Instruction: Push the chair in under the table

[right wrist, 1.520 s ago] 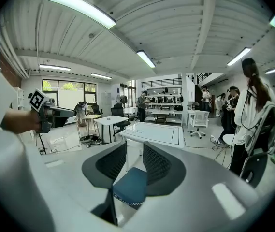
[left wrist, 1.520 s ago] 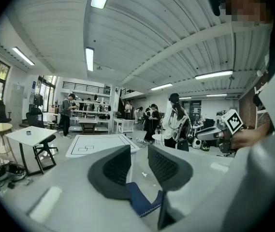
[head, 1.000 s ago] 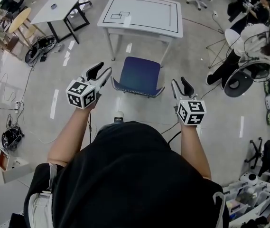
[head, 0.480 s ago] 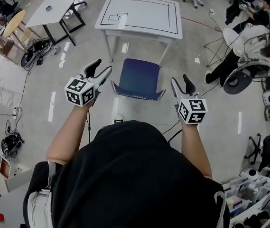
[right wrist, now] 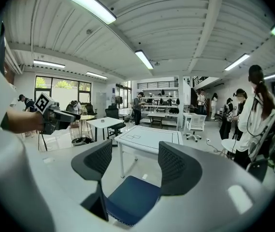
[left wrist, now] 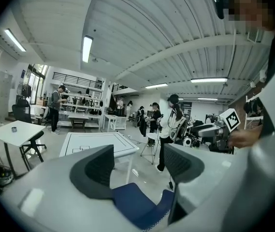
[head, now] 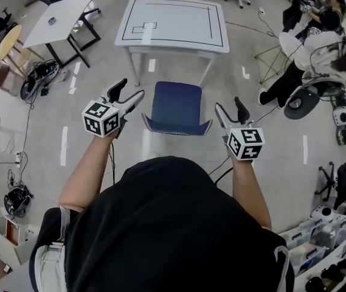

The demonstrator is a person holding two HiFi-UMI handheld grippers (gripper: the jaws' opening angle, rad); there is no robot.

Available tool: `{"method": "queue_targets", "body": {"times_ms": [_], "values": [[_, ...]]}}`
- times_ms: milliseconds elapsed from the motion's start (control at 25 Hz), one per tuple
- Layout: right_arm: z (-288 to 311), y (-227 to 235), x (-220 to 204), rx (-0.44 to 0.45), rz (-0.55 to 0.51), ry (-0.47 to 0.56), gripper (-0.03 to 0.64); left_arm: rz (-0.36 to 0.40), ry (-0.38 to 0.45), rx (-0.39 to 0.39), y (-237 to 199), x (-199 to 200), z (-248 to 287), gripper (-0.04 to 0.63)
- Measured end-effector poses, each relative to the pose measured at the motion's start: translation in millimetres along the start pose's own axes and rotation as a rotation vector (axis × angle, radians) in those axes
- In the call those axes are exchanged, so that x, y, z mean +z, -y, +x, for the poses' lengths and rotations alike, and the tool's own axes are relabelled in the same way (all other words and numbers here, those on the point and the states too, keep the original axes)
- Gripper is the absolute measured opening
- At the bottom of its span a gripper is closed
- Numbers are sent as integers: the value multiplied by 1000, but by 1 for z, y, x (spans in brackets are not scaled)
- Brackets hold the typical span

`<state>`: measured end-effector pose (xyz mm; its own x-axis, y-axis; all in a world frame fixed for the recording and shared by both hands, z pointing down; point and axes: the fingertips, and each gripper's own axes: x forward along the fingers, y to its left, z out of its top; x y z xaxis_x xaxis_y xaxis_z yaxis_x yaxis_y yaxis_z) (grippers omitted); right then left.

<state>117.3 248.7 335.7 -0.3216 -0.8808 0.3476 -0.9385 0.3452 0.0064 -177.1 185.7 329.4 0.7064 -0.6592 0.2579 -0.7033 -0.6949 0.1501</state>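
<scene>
Blue fabric covers the chair: a squarish padded seat, darker along the curved rim on the side nearest you, with a pale dotted edging there. It stands on the grey floor straight ahead of you, at the middle of the near edge of the white worktop. Its far end reaches about to the worktop's front legs, and most of the seat is out in the open.

Your left gripper sits just off the chair's left rear corner and your right gripper just off the right rear corner, so the chair lies between your two hands. Neither one touches it.

In the left gripper view your dark ribbed fingers stand well apart, having just been opening. Only the blue seat shows low in the gap, beyond the tips, with nothing pressed between the pads. The right gripper view shows the same. Those fingers are spread, have also just been opening, and are empty, with the seat and the black-lined worktop framed past them.
</scene>
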Motion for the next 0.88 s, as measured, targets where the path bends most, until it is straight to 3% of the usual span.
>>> {"method": "queue_targets", "body": {"times_ms": [520,880], "values": [[32,-26,-6,-58,52,-49,345,-52,-53,-69,-51,-18,5,448],[43,-39,-35,-79,101,-121,353,-99,-124,-101,-69,-48,9,454]]}}
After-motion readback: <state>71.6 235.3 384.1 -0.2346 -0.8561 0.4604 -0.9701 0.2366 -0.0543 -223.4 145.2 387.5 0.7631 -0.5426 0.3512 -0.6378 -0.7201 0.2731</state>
